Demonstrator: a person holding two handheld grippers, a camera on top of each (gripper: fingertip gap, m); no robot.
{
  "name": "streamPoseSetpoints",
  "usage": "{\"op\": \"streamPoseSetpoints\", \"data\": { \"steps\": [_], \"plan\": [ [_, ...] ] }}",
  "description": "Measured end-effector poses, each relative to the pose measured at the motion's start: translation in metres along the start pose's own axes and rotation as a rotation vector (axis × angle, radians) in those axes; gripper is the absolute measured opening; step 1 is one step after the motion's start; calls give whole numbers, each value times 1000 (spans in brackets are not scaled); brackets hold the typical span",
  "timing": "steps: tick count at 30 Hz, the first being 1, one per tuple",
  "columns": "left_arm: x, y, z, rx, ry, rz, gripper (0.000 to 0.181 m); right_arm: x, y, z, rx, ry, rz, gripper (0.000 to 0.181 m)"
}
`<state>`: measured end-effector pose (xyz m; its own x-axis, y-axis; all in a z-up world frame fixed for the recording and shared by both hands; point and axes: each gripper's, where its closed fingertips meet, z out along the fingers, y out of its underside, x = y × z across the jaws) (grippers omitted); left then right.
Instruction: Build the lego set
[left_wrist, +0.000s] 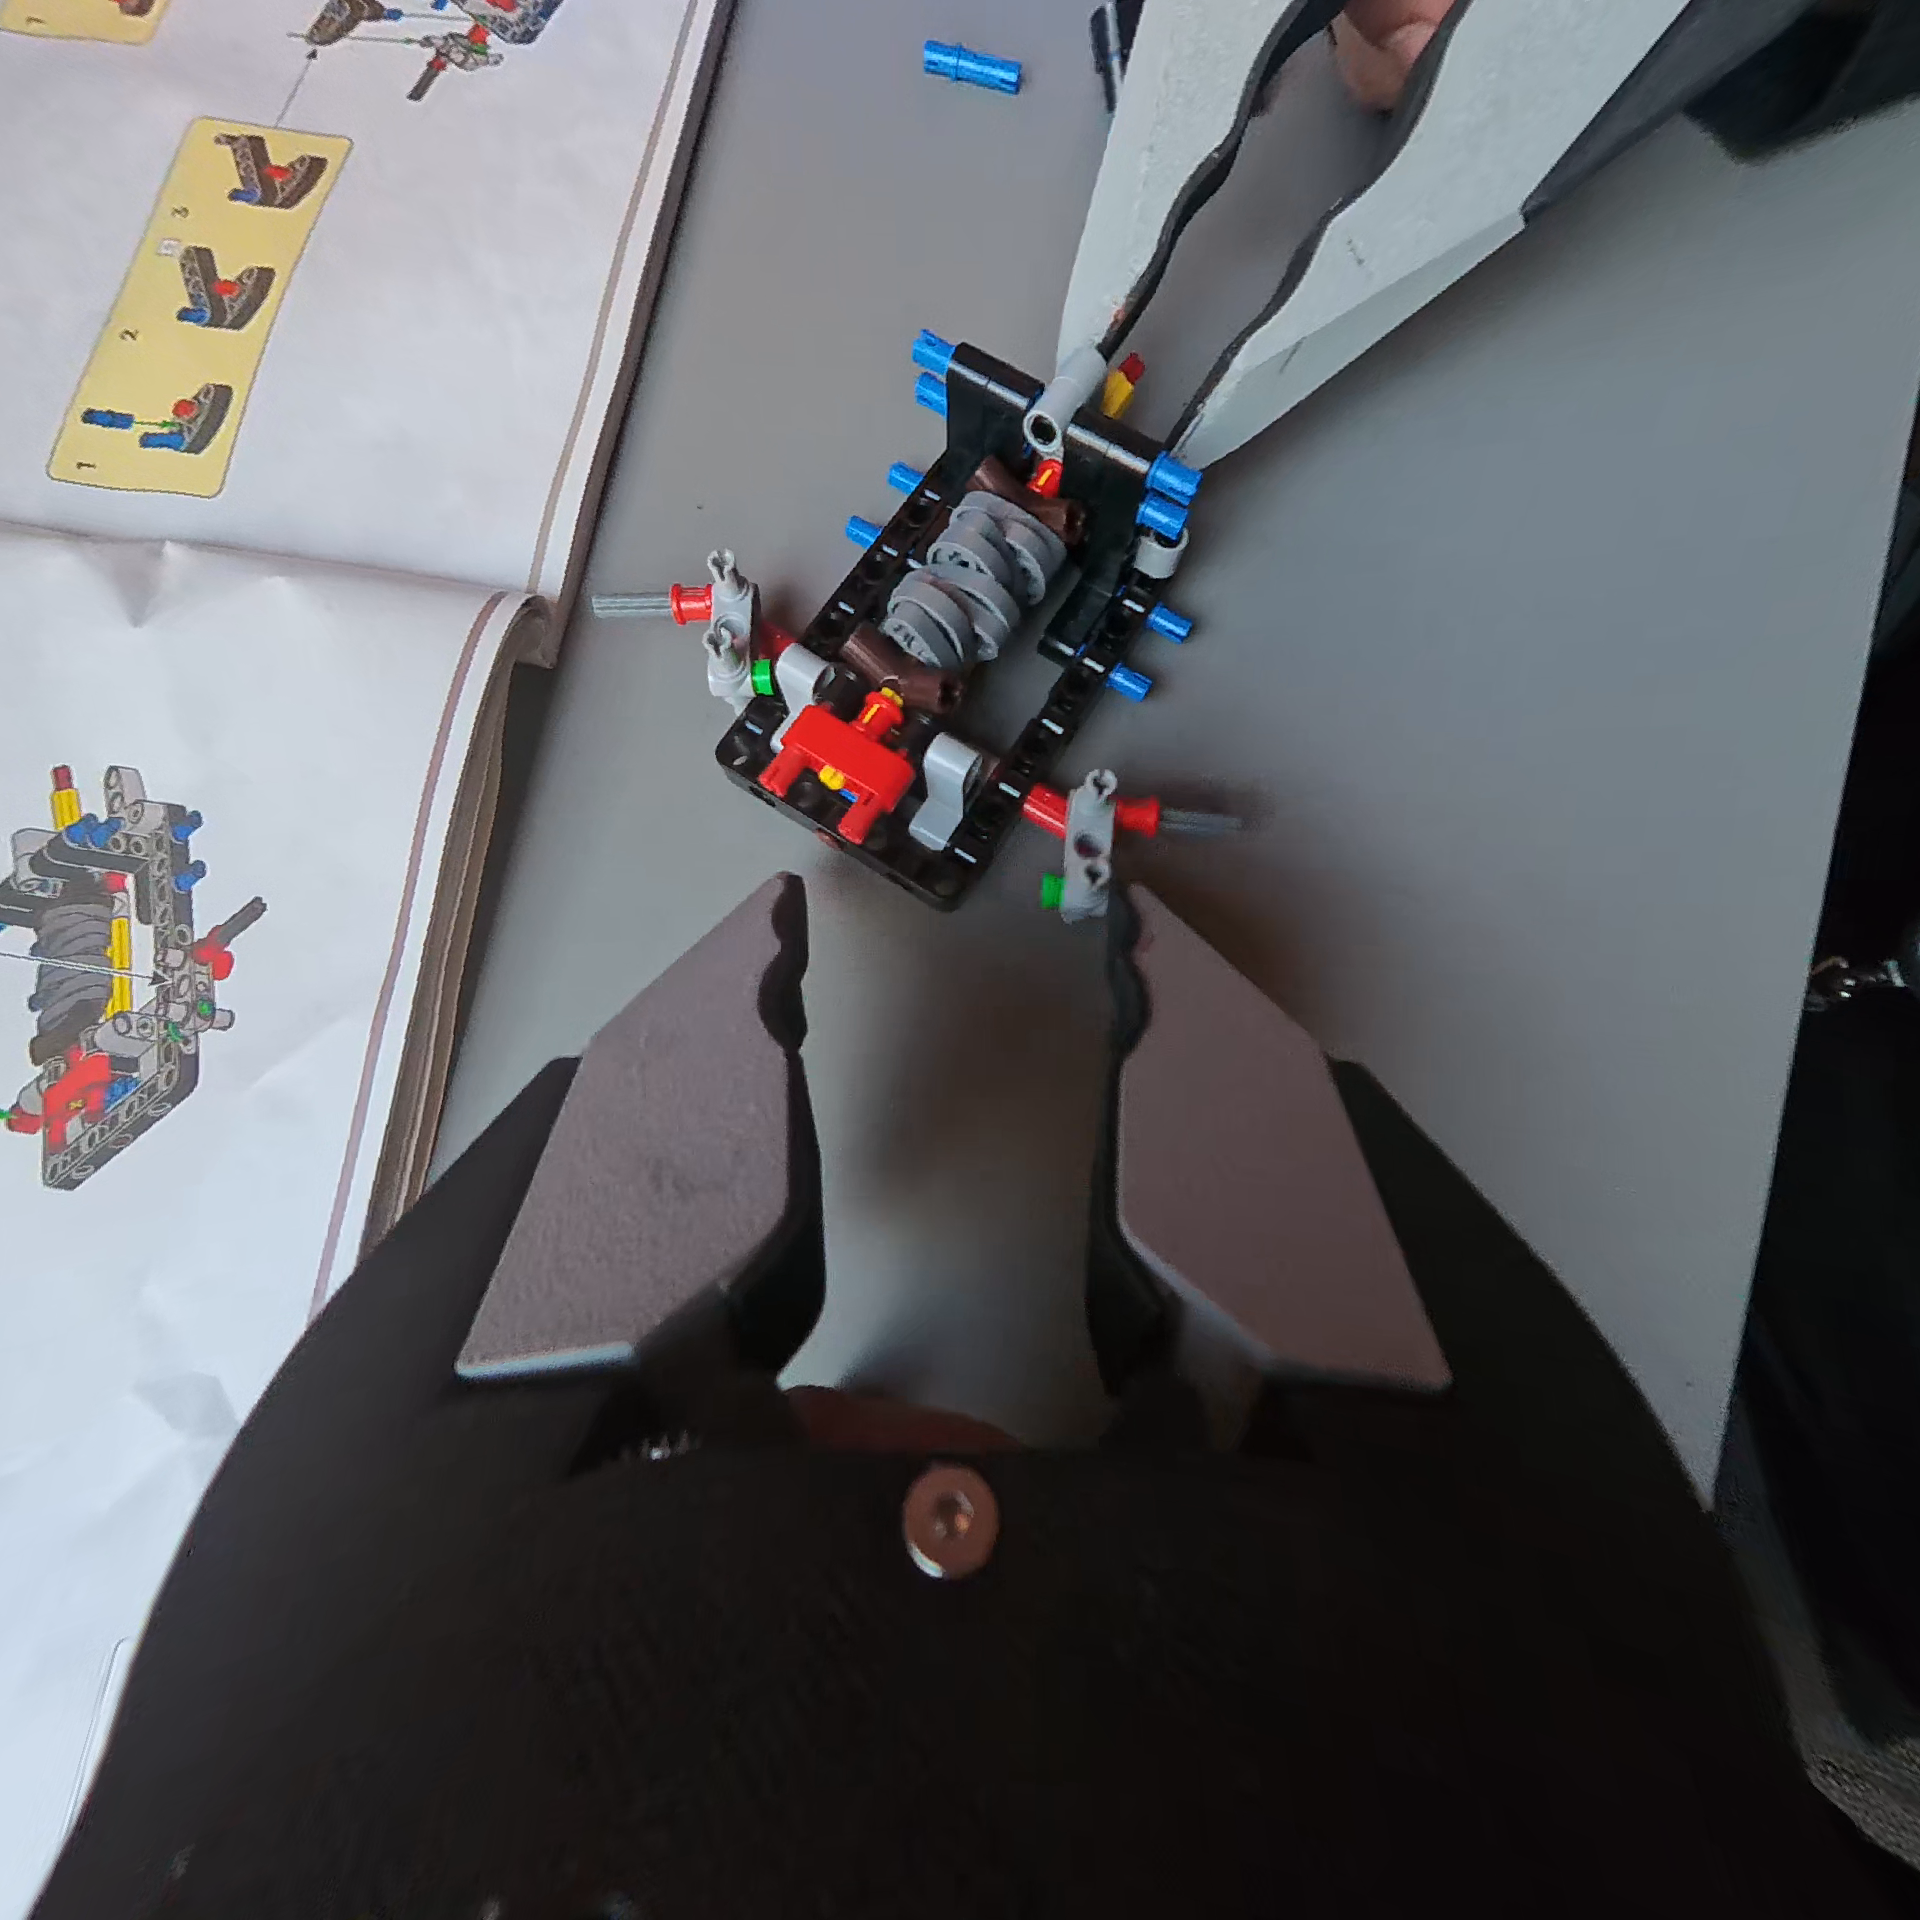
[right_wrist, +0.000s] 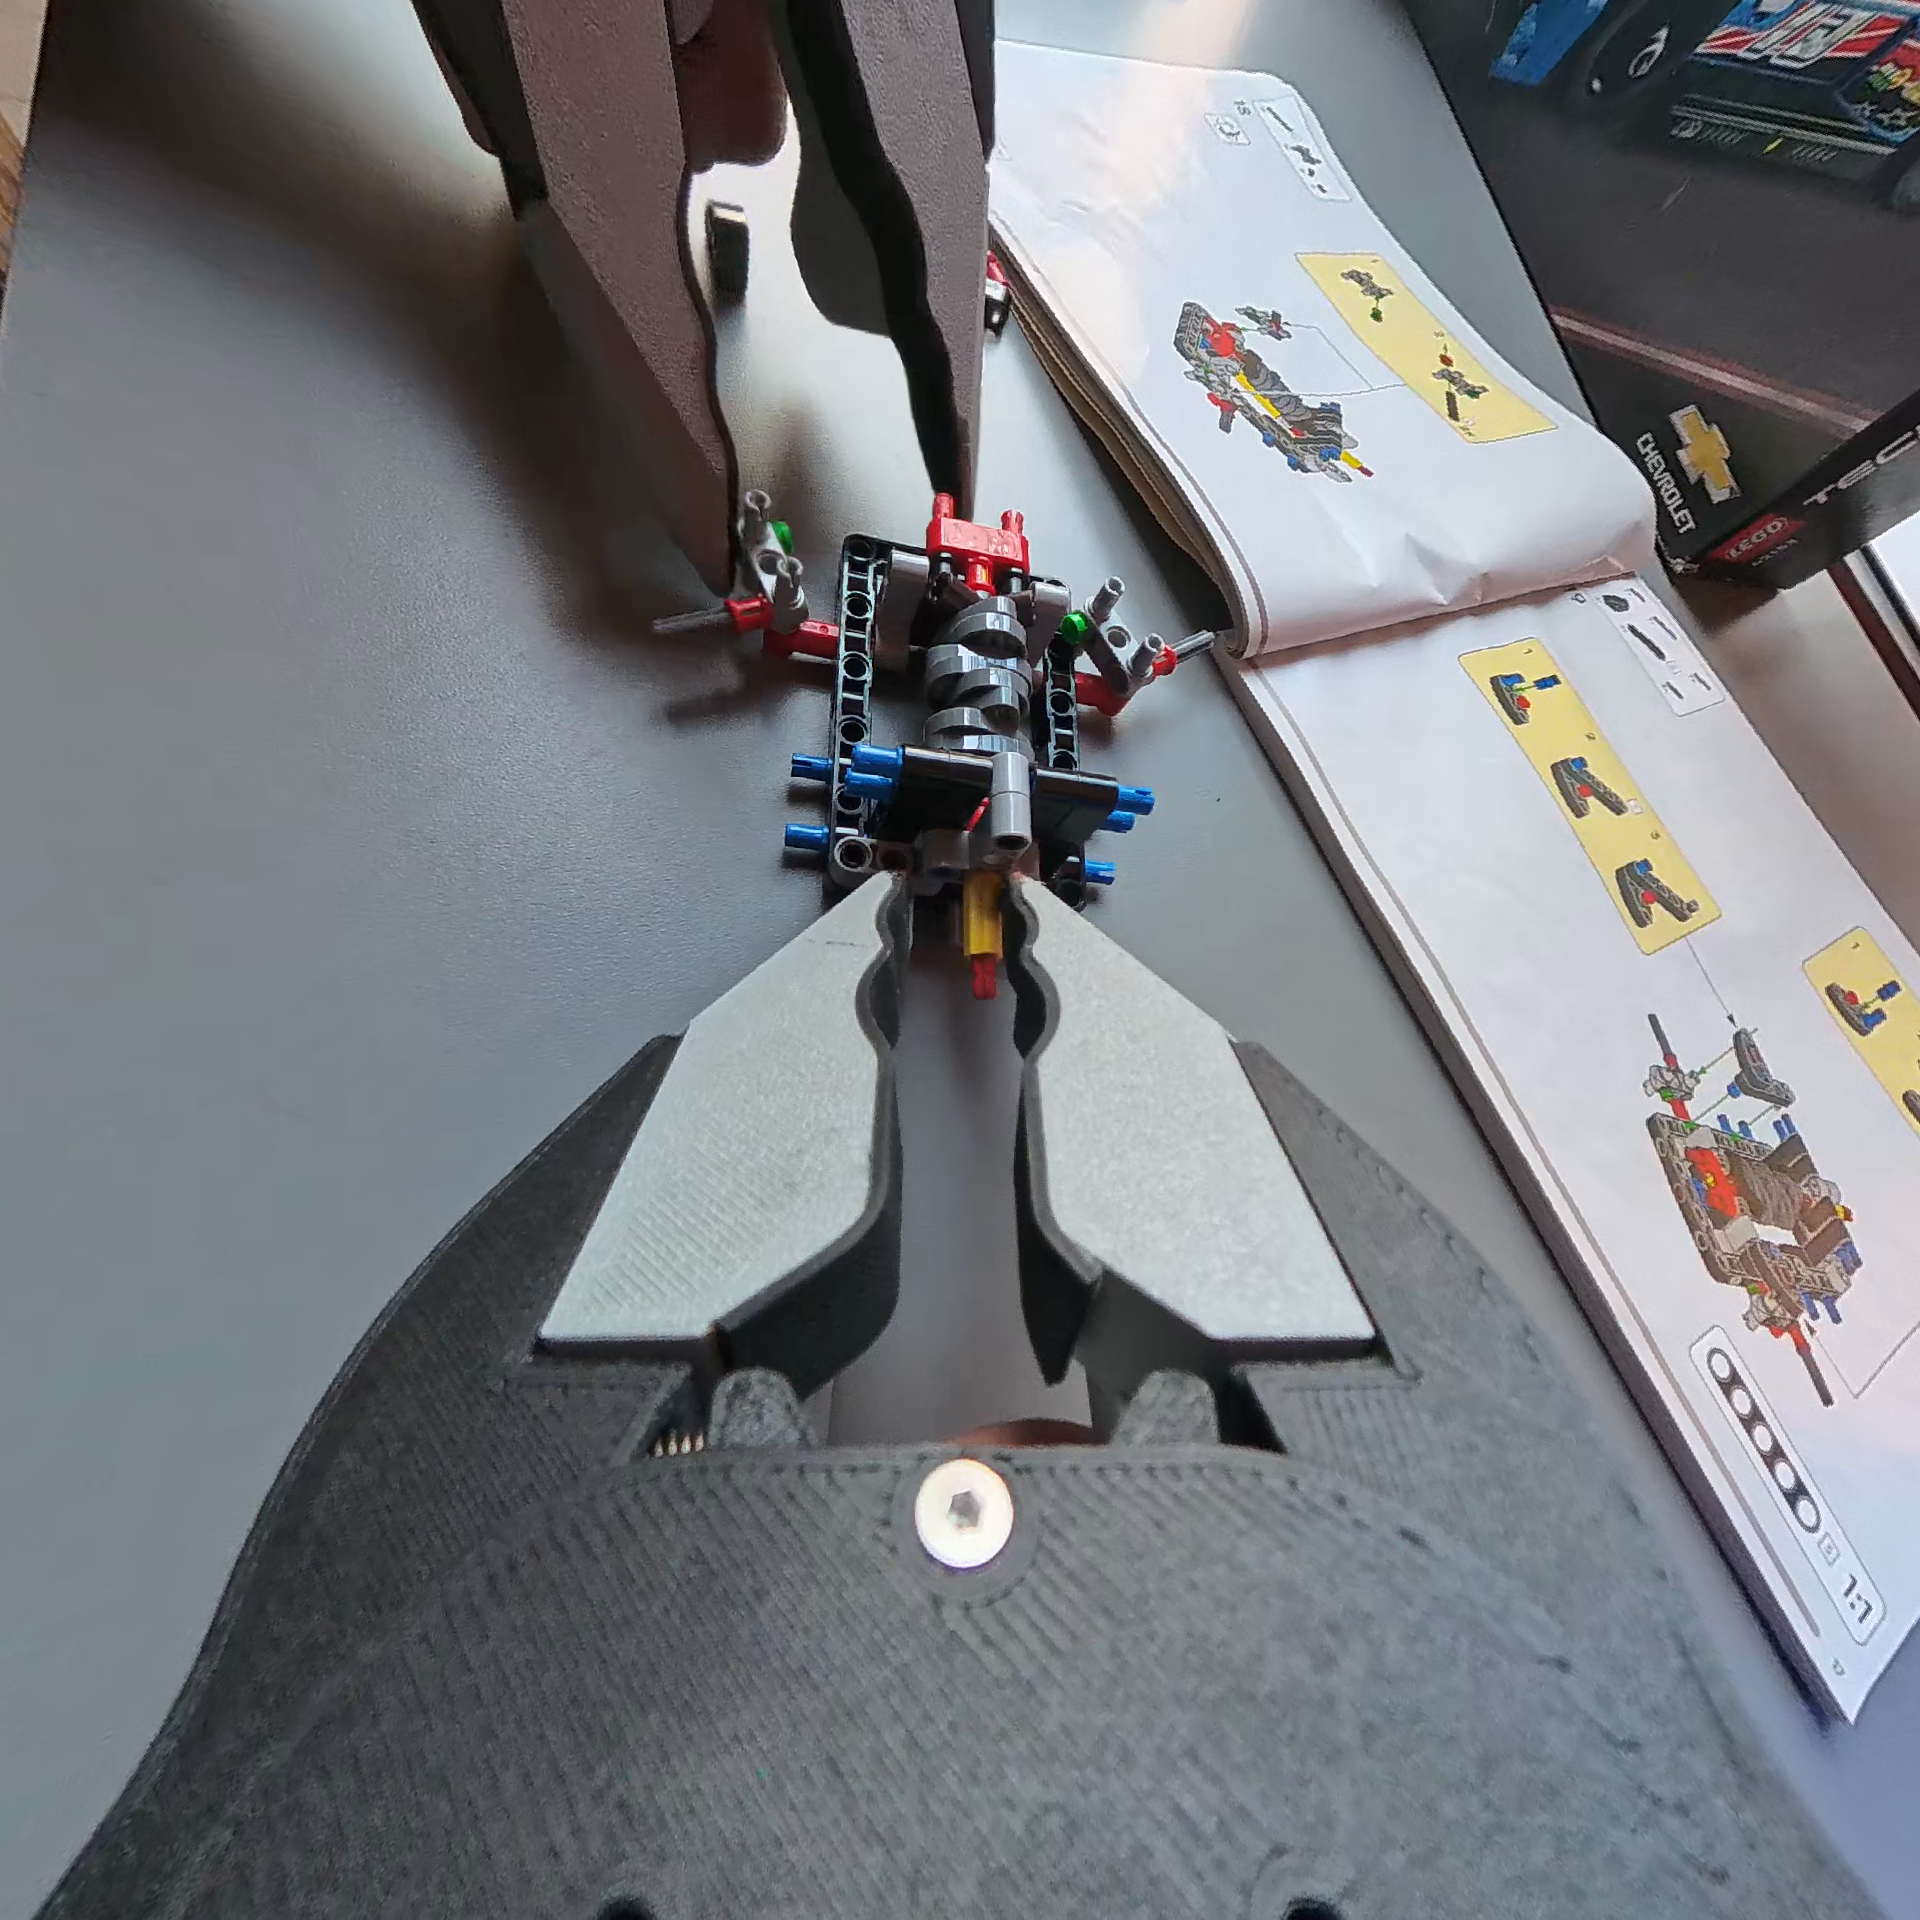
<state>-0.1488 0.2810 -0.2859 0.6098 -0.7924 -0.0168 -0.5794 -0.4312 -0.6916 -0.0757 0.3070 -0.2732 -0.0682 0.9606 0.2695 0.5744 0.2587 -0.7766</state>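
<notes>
On the table (right_wrist: 312, 727), both grippers — left gripper (left_wrist: 956, 914), right gripper (right_wrist: 951, 899) — flank the lego frame (right_wrist: 956, 717).

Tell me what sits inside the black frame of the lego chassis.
Inside the black frame runs a grey spiral crankshaft between brown connectors, with a red block at one end. What lies beneath them is hidden.
</notes>
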Motion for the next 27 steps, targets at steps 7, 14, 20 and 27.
{"op": "streamPoseSetpoints", "data": {
  "steps": [7,14,20,27],
  "plan": [
    [5,1,-6,-7,-20,13,59,0,0,0,0,-1,2,14],
    [-4,4,-7,-5,-59,-34,53,2,1,0,-2,19,-8,14],
    [-5,8,-7,-23,-86,-71,54,10,1,-1,0,60,8,13],
    [-9,-1,-32,60,-150,-152,52,20,-27,-30,207,80,38,17]
  ]
}}
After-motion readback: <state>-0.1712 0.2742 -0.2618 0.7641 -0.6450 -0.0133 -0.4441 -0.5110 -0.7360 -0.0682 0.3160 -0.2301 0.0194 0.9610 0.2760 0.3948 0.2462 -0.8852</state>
